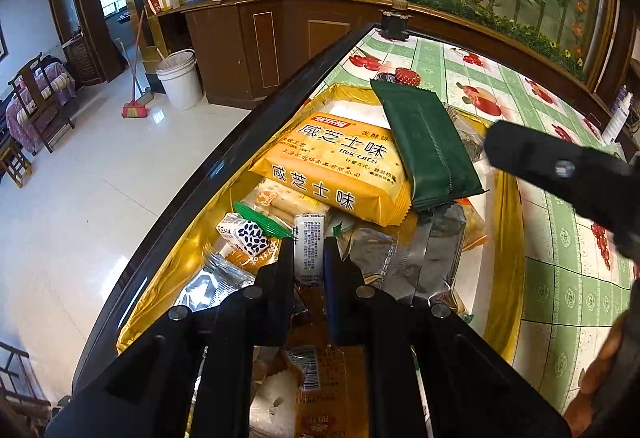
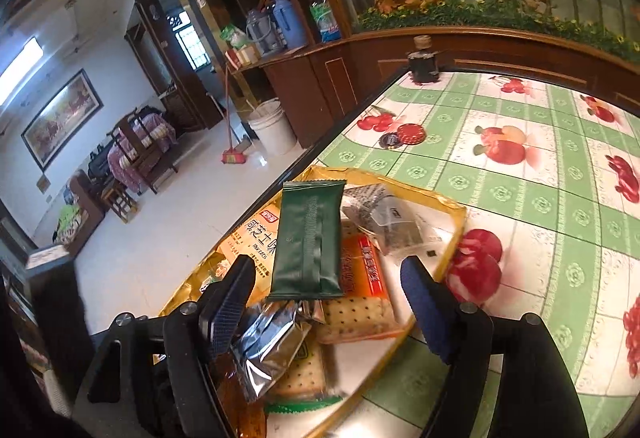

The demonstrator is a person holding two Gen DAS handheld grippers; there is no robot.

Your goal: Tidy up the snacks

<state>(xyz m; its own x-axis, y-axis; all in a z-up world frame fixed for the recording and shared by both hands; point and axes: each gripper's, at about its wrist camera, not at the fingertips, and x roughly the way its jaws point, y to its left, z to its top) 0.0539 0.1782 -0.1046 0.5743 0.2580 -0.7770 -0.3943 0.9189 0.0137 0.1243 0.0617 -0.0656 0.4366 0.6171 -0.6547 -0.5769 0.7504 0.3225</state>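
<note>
We find left gripper (image 1: 309, 258) clamped on a small white sachet (image 1: 309, 244) over the gold tray (image 1: 510, 238), prob. for sorting; right gripper (image 2: 326, 278) wide, empty.

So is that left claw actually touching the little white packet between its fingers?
Touching. In the left wrist view, the left gripper has both fingers pressed flat against the sides of the small white packet, with no gap visible.

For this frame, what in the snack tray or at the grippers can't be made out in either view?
- Left wrist view: the left gripper body hides the near end of the tray and the lower end of the white sachet it grips.
- Same view: the right gripper is blurred and cut off by the edge.
- Right wrist view: the green packet covers the middle of the pile.
- Small print on the wrappers is unreadable.
</note>
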